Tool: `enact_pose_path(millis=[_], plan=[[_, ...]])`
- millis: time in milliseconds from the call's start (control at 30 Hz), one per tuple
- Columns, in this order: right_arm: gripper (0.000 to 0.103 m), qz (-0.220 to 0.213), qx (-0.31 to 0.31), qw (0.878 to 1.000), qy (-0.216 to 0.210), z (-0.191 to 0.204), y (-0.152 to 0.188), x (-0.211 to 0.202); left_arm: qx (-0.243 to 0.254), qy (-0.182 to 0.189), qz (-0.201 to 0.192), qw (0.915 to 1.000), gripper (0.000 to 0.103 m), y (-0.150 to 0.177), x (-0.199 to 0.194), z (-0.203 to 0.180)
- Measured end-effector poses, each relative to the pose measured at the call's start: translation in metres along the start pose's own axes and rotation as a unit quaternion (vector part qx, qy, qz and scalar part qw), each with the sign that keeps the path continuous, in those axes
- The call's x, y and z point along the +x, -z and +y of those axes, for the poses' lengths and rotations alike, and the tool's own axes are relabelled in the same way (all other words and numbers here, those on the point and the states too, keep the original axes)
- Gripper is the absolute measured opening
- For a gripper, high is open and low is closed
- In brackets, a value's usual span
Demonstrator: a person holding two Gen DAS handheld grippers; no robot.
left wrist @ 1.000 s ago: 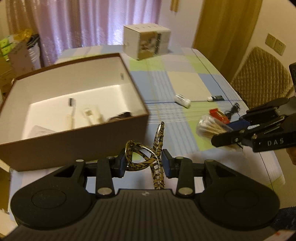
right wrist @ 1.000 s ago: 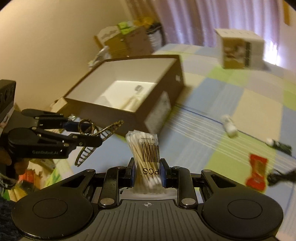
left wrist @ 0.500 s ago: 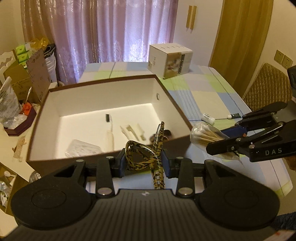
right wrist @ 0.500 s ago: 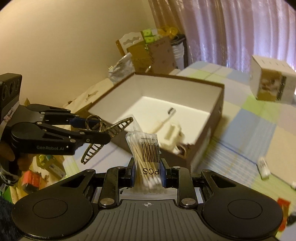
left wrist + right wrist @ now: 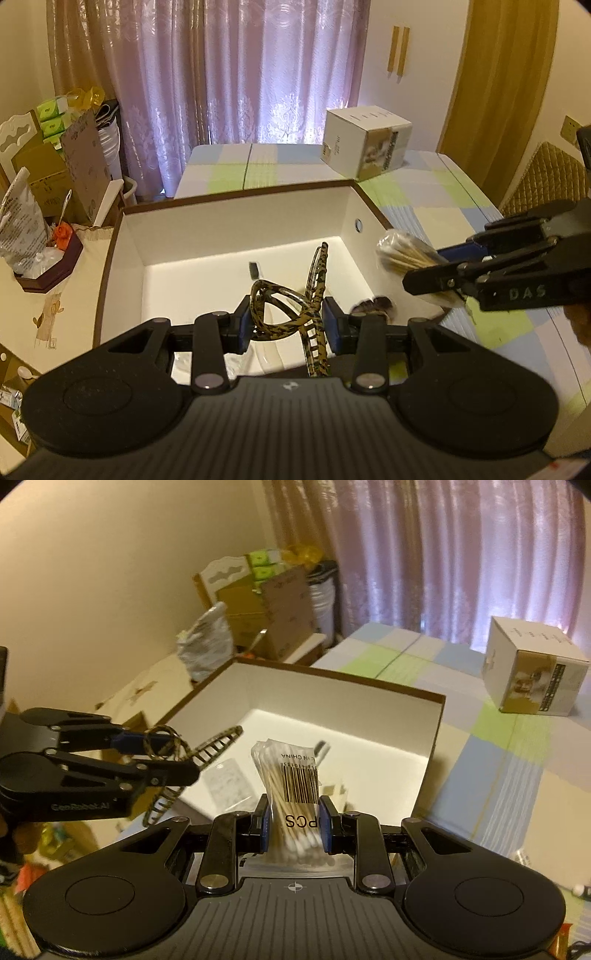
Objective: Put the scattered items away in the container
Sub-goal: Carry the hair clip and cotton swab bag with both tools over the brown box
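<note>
Here the box (image 5: 236,236), open-topped with white inner walls, sits on the checked surface (image 5: 417,192) with both loads held above it. The left gripper (image 5: 288,323) is clamped on a tortoiseshell hair clip (image 5: 291,314), held over the box's near edge, probably so that it falls inside on release. The right gripper (image 5: 293,825) pinches a bag of cotton swabs (image 5: 291,797) upright above the box's near right corner. A toothbrush (image 5: 253,269) already lies on the box floor. A white carton (image 5: 365,147) stands beyond the box.
</note>
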State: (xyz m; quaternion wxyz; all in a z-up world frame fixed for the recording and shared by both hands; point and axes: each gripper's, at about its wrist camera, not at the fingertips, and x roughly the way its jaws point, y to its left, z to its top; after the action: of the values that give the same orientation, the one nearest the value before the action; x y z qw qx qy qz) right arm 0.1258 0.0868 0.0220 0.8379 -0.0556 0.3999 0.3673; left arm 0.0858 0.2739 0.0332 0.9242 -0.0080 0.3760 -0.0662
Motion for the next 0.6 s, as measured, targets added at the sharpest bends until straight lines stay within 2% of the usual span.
enact_pose_path(millis=[200,600], plan=[[0.023,0.01,0.018,0.999,0.033,-0.015,-0.019,0.031,0.009,-0.012,0.0,0.9999,0.033,-0.025,0.029,0.02],[0.023,0.028,0.023,0.997,0.065,-0.038,-0.046,0.077,0.006,-0.014,0.045,0.9989,0.033,-0.052,0.097,0.055]])
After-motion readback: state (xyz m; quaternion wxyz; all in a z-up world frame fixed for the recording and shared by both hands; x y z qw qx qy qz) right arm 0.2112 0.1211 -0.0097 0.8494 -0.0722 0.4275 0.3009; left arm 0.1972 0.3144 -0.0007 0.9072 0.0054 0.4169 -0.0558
